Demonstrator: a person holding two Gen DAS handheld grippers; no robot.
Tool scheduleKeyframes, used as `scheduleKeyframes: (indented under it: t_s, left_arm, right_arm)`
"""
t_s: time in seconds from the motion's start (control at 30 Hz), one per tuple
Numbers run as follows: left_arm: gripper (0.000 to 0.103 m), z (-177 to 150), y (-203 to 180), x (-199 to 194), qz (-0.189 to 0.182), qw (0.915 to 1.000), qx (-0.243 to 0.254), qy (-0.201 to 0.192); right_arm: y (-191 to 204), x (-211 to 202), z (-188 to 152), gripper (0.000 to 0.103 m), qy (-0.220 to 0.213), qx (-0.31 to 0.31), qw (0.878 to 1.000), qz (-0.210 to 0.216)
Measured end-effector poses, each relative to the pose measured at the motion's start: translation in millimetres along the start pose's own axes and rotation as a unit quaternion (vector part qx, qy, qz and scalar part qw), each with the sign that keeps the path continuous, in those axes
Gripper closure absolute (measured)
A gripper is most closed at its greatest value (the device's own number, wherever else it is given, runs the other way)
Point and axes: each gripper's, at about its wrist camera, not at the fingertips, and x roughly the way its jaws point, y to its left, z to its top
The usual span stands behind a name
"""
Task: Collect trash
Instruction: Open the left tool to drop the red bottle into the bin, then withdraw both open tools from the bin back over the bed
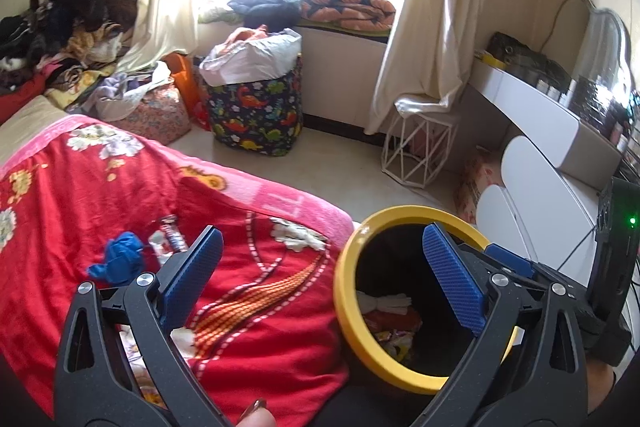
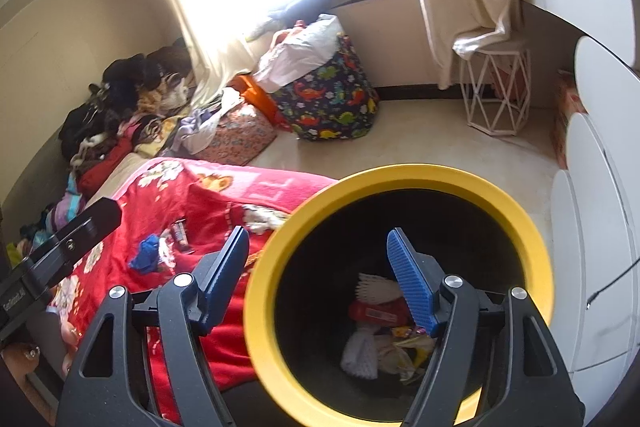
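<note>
Yellow-rimmed bin (image 2: 400, 183) mouth tilted toward cameras, left tongs (image 1: 324, 267), right tongs (image 2: 316, 267) wide open, empty.

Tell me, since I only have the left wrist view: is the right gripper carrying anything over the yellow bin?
Observer: No. The right gripper is open and empty.
Operator: Where does it sit against the bin?
Observer: It straddles the yellow bin: one finger is outside the rim and the other is over the opening.
Operator: My own finger hides the bottom of the bin. What is down there?
Observer: A white foam net lies below a red packet.
</note>
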Motion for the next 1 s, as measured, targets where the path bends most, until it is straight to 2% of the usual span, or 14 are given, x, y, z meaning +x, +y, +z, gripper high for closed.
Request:
scheduleKeyframes:
  t_s: [0.43, 1.0]
  left_arm:
    - [0.011, -5.0, 49.9, -22.1, 0.033, 0.9983, -0.043, -0.022]
    - [0.011, -24.6, 134.2, -49.9, 0.082, 0.9930, -0.083, -0.019]
  right_arm:
    - [53.2, 16.7, 1.9, 0.034, 0.013, -0.055, 0.998, 0.031]
    - [134.5, 62.6, -4.8, 0.034, 0.052, -0.130, 0.987, 0.078]
